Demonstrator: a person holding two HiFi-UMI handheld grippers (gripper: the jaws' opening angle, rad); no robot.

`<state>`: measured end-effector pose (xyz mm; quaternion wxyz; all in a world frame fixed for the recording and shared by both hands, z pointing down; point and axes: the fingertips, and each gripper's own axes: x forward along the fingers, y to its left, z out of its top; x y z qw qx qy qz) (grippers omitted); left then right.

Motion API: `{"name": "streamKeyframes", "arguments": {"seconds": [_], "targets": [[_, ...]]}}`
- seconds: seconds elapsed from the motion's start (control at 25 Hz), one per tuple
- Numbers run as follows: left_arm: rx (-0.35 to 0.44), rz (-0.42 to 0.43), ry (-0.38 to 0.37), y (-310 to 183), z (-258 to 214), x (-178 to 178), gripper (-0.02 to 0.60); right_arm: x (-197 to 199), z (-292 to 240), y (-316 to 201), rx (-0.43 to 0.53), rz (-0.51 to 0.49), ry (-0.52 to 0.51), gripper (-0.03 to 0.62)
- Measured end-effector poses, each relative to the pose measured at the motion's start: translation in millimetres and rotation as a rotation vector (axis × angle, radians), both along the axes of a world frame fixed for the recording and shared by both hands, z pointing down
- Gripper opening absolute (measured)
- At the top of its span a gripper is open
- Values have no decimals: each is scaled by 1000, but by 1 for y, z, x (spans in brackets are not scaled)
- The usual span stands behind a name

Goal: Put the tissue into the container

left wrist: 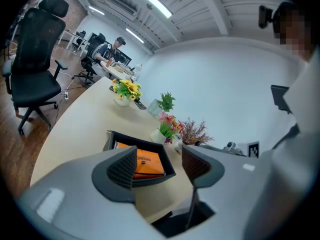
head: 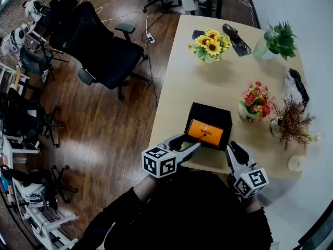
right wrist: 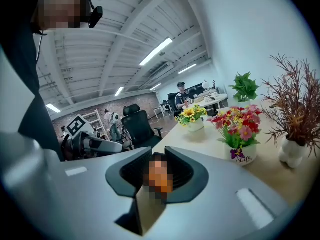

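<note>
Hovering just short of the black container [head: 208, 111] [left wrist: 141, 137], the left tool [head: 193, 146] [left wrist: 159, 159] is holding its jaws wide apart, empty. The orange tissue pack [head: 205, 133] [left wrist: 145, 163] is lying inside that container, straight ahead. The right tool [head: 234, 149] [right wrist: 156, 166] is hanging beside it over the tabletop [head: 177, 82] edge, jaws only slightly apart.

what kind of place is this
Most likely an open-plan office or lab: black swivel office chairs on a wood floor, a long pale table with potted flowers, and a person seated at a farther desk under ceiling strip lights.
</note>
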<state>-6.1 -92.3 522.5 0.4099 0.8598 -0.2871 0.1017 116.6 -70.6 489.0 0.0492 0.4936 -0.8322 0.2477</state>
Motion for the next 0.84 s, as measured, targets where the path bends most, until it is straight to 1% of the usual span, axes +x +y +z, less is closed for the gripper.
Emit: {"name": "streamKeyframes", "arguments": {"seconds": [0.32,0.56,0.84], "targets": [[-3,-3,-7,2,3,-2,265,0,2,1,-2,-3,0,77],[25,3,-10,2,-1,0,265,0,2,1,-2,-5,-1,74],[34,14,-21,7,-3,-1,264,-2,0,4,2,-5,2,74]]}}
